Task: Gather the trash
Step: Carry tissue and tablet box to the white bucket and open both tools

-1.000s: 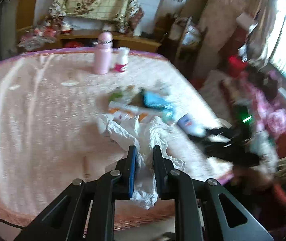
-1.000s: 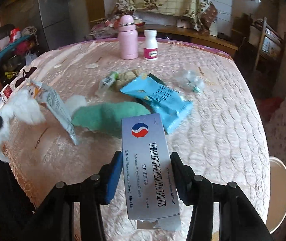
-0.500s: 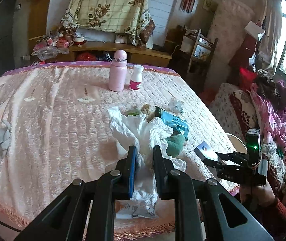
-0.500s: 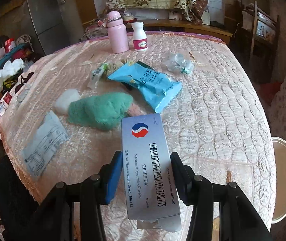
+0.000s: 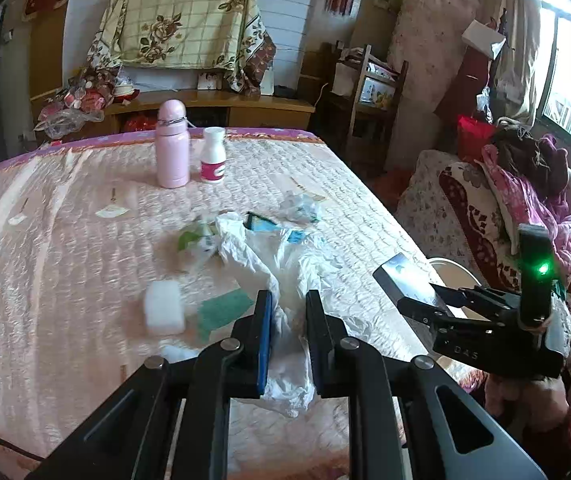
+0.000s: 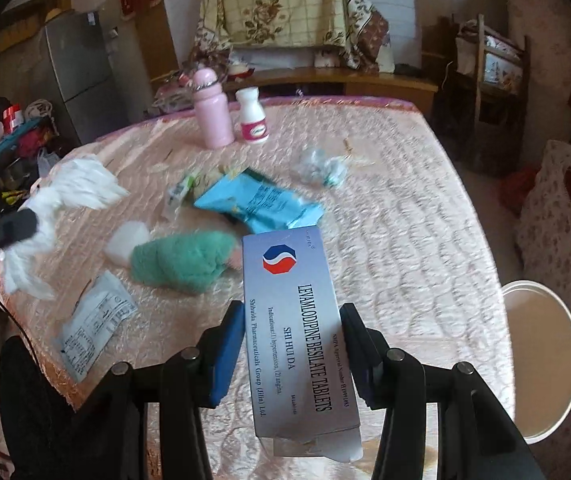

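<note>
Table (image 6: 425, 208) with pink quilted cover, trash clustered at centre. White plastic bag (image 5: 281, 264), pinched between the nearly closed left gripper (image 5: 288, 312), trails toward 12 o'clock over the trash. Medicine box (image 6: 293, 312), clamped at both sides by the right gripper (image 6: 291, 332), hangs above the table's 6 o'clock edge.

tablet box (image 6: 297, 320) "LEVAMLODIPINE BESILATE TABLETS", "SHI HUI DA"
</note>
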